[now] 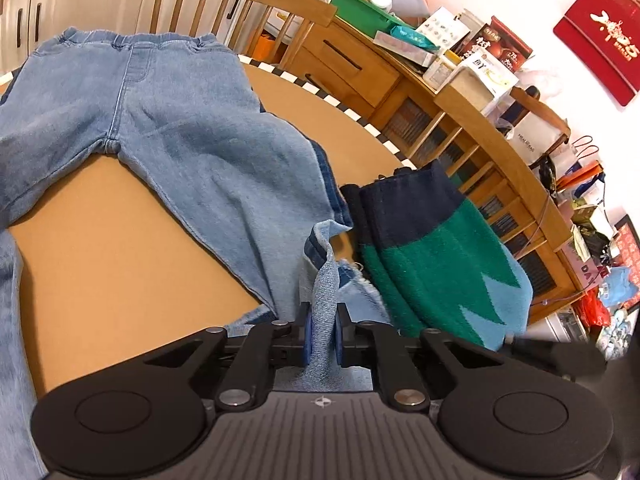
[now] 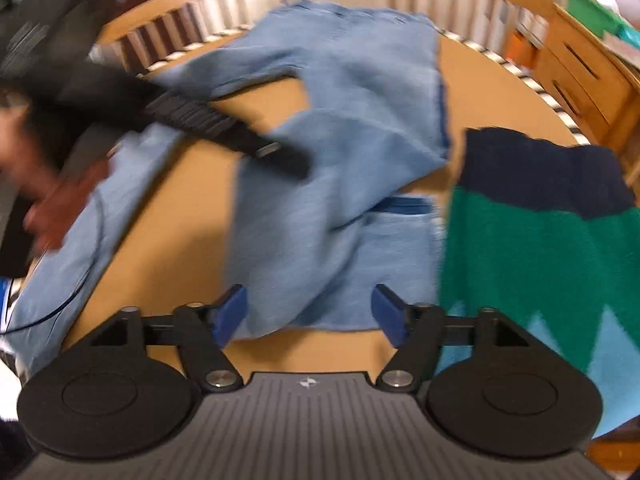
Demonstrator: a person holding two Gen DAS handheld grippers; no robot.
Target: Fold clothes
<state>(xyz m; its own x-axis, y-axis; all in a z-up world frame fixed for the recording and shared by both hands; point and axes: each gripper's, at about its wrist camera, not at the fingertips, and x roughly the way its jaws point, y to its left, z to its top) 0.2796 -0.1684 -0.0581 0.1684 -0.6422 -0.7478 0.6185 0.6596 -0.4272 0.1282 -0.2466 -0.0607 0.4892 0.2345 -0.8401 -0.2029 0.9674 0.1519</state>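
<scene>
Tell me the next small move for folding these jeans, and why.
Probably lift the left tool and carry the hem it pinches toward the waistband. The jeans lie spread on the table, with this leg's hem already clamped between the pads. The right tool stands open around the cloth edge, gripping nothing, so it can't share the lift yet.

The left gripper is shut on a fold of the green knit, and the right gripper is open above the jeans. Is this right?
Not quite. In the left wrist view the left gripper is shut on a fold of the jeans, not the green knit, which lies beside them. The right gripper is open above the jeans.
</scene>
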